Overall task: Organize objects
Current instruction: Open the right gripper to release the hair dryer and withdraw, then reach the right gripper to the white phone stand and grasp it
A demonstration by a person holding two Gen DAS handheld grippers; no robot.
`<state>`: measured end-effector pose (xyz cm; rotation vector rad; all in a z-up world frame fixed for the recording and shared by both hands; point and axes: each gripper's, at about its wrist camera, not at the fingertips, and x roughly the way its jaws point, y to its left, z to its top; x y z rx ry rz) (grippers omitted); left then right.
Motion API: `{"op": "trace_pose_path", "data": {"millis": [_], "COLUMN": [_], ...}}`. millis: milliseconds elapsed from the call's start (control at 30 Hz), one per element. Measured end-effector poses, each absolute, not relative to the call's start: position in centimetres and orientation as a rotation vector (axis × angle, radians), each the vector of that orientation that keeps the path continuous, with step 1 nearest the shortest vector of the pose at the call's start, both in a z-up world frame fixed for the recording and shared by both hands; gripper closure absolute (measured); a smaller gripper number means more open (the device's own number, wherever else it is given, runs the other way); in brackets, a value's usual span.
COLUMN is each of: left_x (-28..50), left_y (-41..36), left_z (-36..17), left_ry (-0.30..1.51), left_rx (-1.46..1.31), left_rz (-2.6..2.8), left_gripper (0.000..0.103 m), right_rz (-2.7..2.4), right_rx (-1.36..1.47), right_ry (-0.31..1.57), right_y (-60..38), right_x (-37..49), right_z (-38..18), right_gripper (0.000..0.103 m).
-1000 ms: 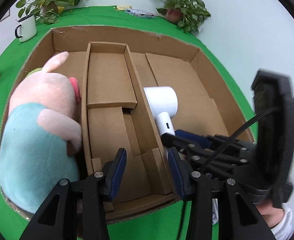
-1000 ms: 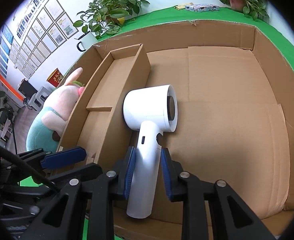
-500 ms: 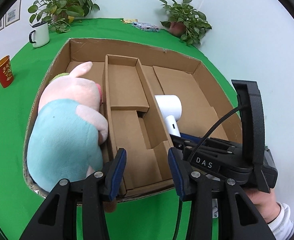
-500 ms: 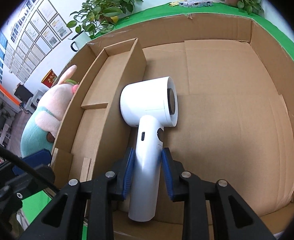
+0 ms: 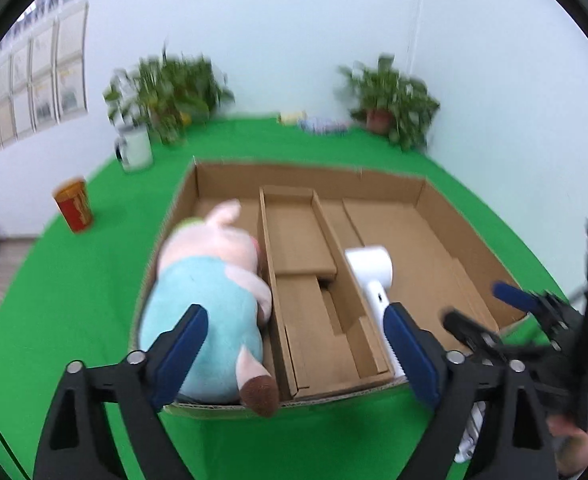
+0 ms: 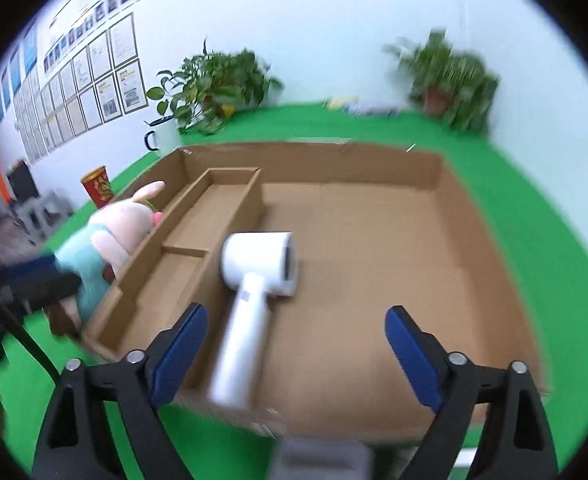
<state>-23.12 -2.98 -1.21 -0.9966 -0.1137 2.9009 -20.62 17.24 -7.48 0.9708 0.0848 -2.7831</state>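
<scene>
On the green cloth table, a red paper cup stands left of the shallow brown cardboard box. In the box's left compartment lies a pink plush pig in a light-blue dress. The narrow cardboard divider tray sits in the middle. The white hair dryer lies in the wide right compartment, its handle toward the near wall. The left gripper has just been opening and grips nothing. The right gripper has just been opening too, its blue pads clear of the dryer's handle.
</scene>
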Motion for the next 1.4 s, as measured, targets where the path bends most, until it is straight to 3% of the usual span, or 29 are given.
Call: {"op": "trace_pose_path", "data": {"millis": [400, 1033, 1200, 1300, 1400], "left_x": [-18.0, -15.0, -15.1, -15.5, -16.0], "left_y": [0.5, 0.8, 0.7, 0.5, 0.6], "left_z": [-2.1, -4.5, -5.3, -6.0, -6.7], "left_ry": [-0.058, -0.118, -0.126, -0.145, -0.167], "left_rx": [-0.855, -0.886, -0.907, -0.934, -0.970], "left_rz": [2.981, 2.883, 2.873, 2.841, 2.786], "left_gripper": [0.003, 0.001, 0.001, 0.006, 0.026], "right_rz": [-2.772, -2.539, -2.427, -2.392, -2.414], "right_rx": [0.802, 0.905, 0.981, 0.989, 0.997], "right_ry": [-0.122, 0.072, 0.042, 0.062, 0.105], "right_y": [21.0, 16.1, 15.4, 15.1, 15.2], "right_x": [-14.0, -9.2, -9.3, -9.2, -9.3], "right_z": [-7.9, -11.1, -12.6, -13.1, -13.0], "right_gripper": [0.002, 0.001, 0.001, 0.001, 0.001]}}
